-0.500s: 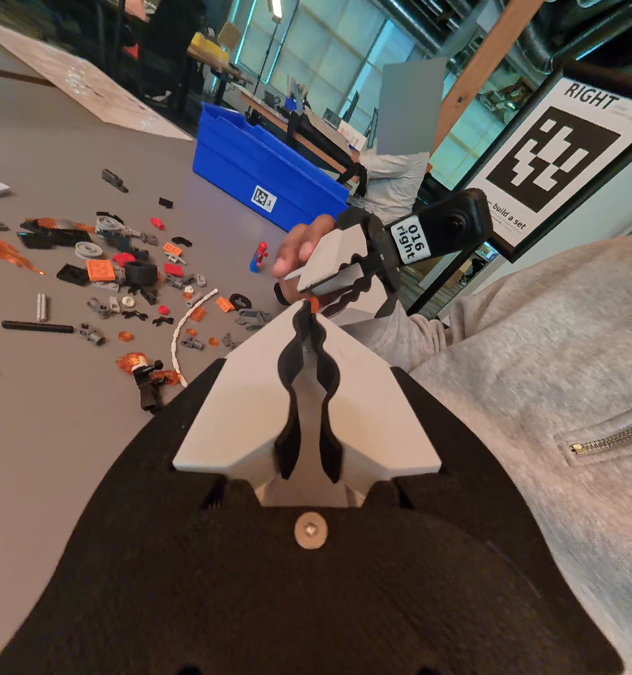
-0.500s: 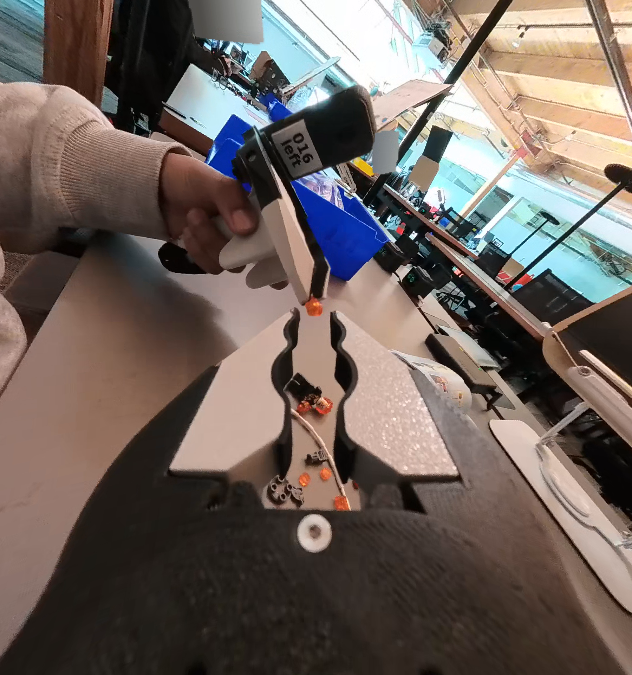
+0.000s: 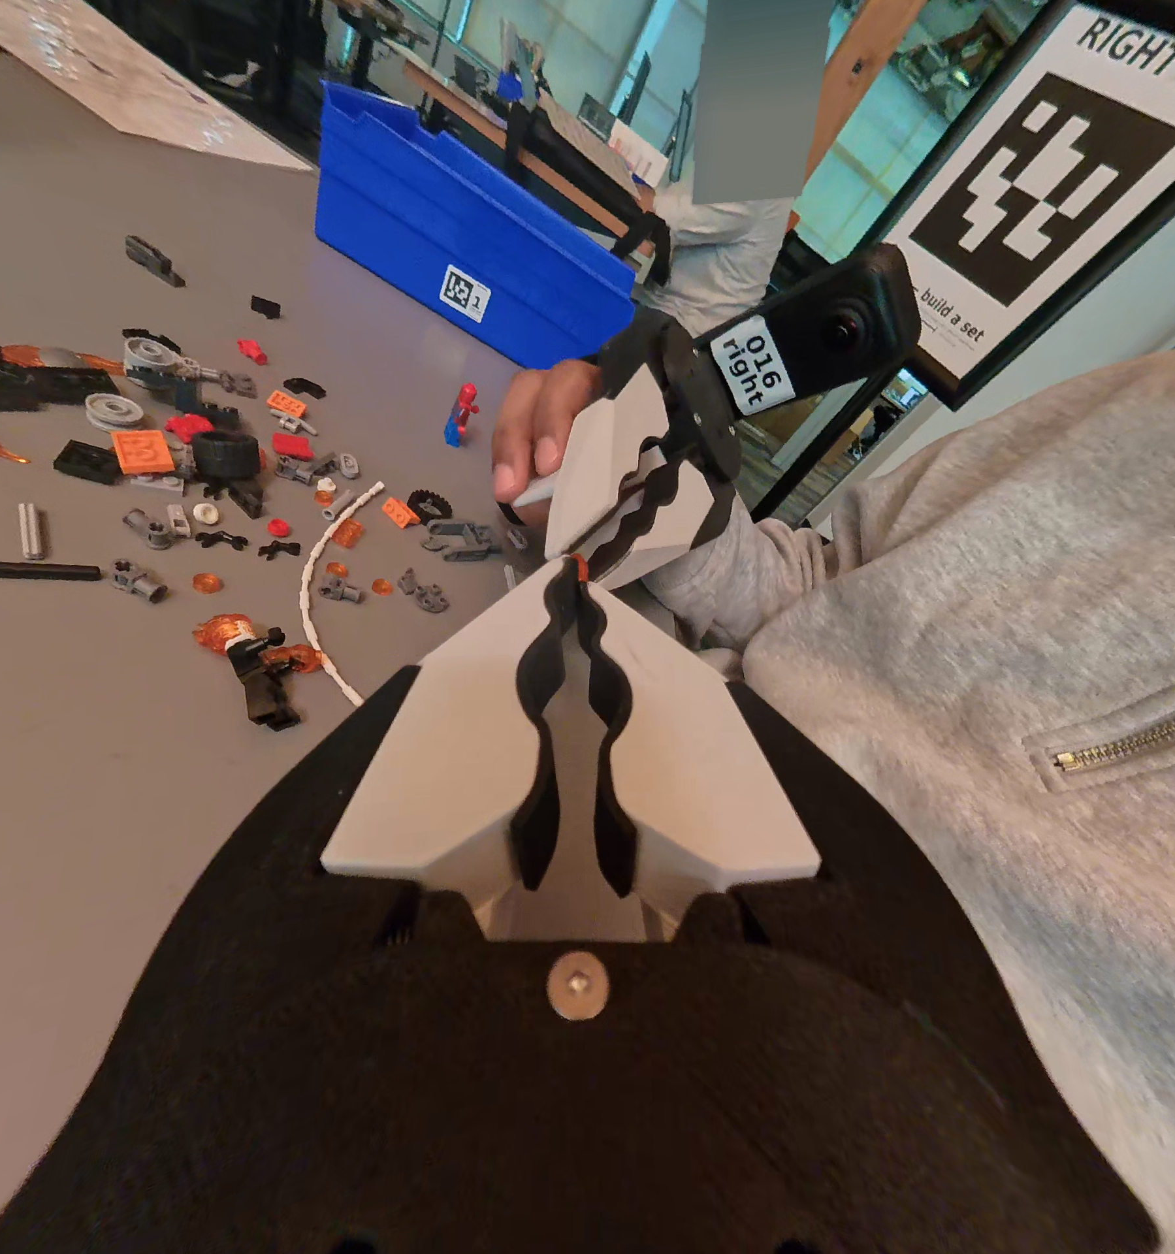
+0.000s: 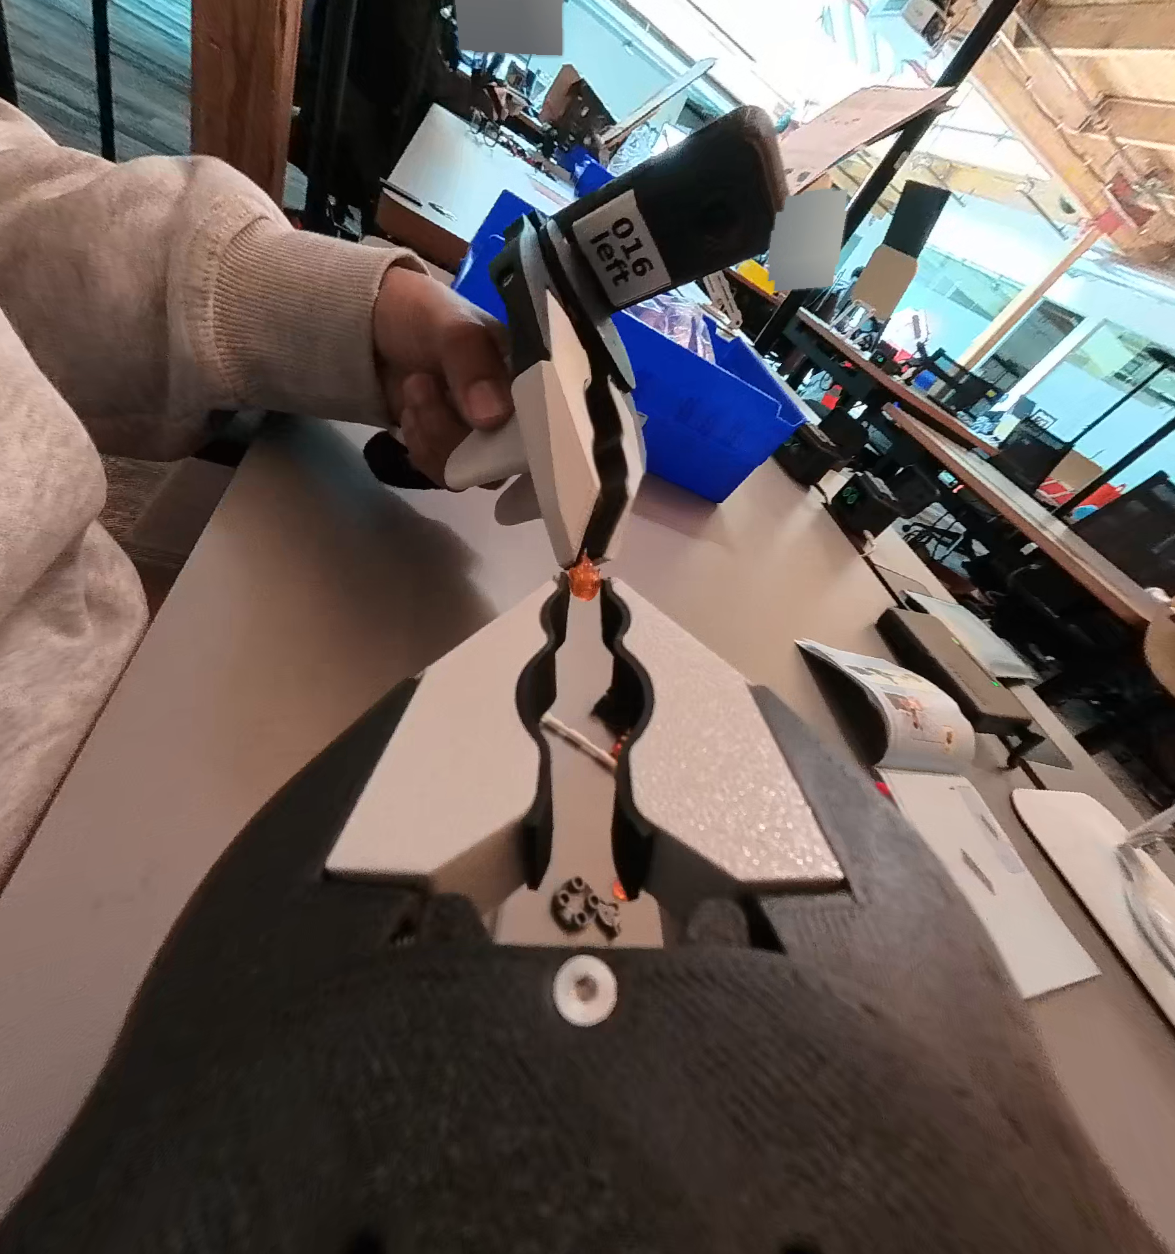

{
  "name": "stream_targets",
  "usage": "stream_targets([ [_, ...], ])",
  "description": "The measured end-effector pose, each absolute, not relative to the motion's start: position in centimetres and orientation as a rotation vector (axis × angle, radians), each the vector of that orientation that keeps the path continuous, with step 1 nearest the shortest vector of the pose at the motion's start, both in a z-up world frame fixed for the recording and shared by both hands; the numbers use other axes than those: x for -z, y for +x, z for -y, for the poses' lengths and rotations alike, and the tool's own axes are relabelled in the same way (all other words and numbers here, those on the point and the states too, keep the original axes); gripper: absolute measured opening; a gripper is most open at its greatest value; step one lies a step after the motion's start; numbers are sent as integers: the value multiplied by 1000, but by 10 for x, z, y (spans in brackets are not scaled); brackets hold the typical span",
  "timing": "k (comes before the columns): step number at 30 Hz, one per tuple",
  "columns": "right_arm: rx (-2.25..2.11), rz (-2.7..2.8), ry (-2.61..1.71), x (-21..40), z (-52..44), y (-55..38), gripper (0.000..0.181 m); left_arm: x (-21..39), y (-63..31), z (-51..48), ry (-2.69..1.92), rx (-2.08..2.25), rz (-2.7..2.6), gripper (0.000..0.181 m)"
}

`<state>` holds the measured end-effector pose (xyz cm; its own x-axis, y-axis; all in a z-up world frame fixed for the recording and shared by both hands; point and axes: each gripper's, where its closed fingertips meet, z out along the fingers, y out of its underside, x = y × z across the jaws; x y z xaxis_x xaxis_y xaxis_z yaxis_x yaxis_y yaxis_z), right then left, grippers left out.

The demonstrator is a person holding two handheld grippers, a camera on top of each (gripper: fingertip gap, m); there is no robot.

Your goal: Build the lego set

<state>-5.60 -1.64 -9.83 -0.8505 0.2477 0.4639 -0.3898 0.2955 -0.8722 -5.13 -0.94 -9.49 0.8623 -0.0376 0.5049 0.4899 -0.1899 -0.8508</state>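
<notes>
Two grippers are meeting tip to tip above the desk (image 3: 164, 780). The left gripper (image 3: 574, 566) is pinching a small translucent orange piece (image 4: 582, 582) at the very end of its jaws, which are pressed together on it. The right gripper (image 4: 582, 589) is bringing its own jaws up around the same piece from the opposite side; they are standing slightly apart, with the orange piece sitting in the gap between their tips, and whether they are actually touching it cannot be told. In the left wrist view the piece is showing only as a sliver of orange just beyond the jaw tips.

Well off to the left of the left jaws, loose lego parts (image 3: 218, 461) are lying scattered on the desk: a black tyre (image 3: 226, 453), an orange plate (image 3: 141, 450), a white flexible rod (image 3: 313, 590), a dark minifigure (image 3: 262, 672) lying down with orange flame pieces, and a red and blue minifigure (image 3: 461, 414) standing upright. Beyond them a blue bin (image 3: 449, 231) is sitting on the desk. To the right of the right jaws an open booklet (image 4: 910, 712) is lying on the desk.
</notes>
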Motion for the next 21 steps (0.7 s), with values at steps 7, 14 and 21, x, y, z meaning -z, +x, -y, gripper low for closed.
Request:
stream_targets([
  [7, -1612, 2050, 132, 98, 17, -54, 8, 94, -49, 10, -1687, 539, 350, 0],
  [14, -1667, 2033, 127, 91, 17, -51, 7, 89, -48, 9, -1640, 570, 342, 0],
  [21, -1679, 2008, 91, 86, 14, -54, 7, 83, -62, 10, -1559, 541, 417, 11],
])
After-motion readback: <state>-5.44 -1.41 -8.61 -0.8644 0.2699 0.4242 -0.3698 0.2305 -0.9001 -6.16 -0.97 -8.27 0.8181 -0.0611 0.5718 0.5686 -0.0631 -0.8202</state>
